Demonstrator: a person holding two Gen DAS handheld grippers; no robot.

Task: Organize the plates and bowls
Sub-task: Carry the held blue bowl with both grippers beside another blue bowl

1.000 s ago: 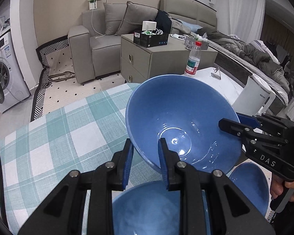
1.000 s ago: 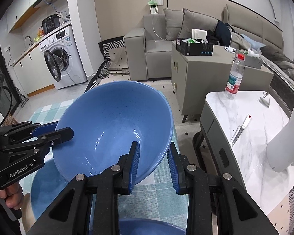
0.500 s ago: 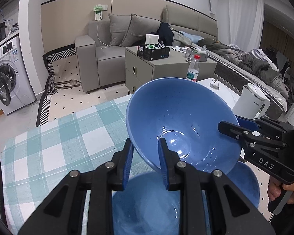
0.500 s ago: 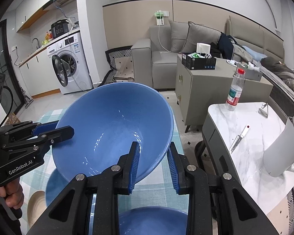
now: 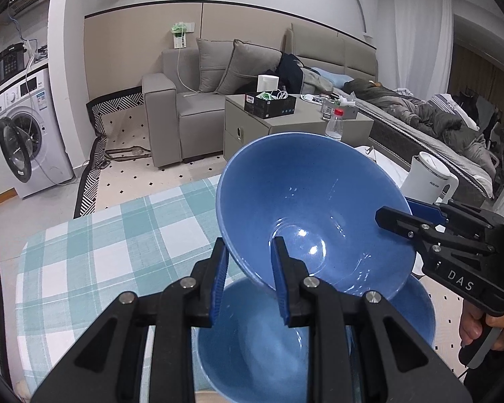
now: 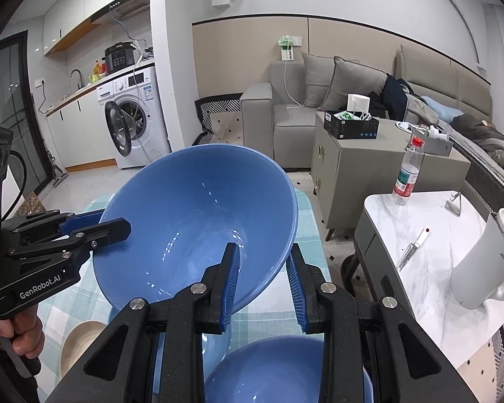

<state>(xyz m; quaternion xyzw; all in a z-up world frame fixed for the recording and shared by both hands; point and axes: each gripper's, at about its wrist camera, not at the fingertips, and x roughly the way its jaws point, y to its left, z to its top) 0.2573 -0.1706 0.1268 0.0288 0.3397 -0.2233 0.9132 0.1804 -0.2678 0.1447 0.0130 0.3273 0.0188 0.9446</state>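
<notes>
Both grippers [image 5: 247, 277] [image 6: 263, 275] clamping glossy conical blue bowl [image 5: 305, 208]

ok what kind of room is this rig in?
Looks like a small studio flat: a grey sofa and a bed with rumpled bedding share one room with a kitchen counter and front-loading washing machine. The bowls sit over a checked tablecloth.

A grey sofa [image 5: 184, 107] stands against a beige panelled wall [image 5: 134, 43], a washing machine [image 6: 131, 117] by white cabinets, a grey side cabinet [image 6: 359, 164] on pale dotted floor tiles [image 5: 144, 174].
</notes>
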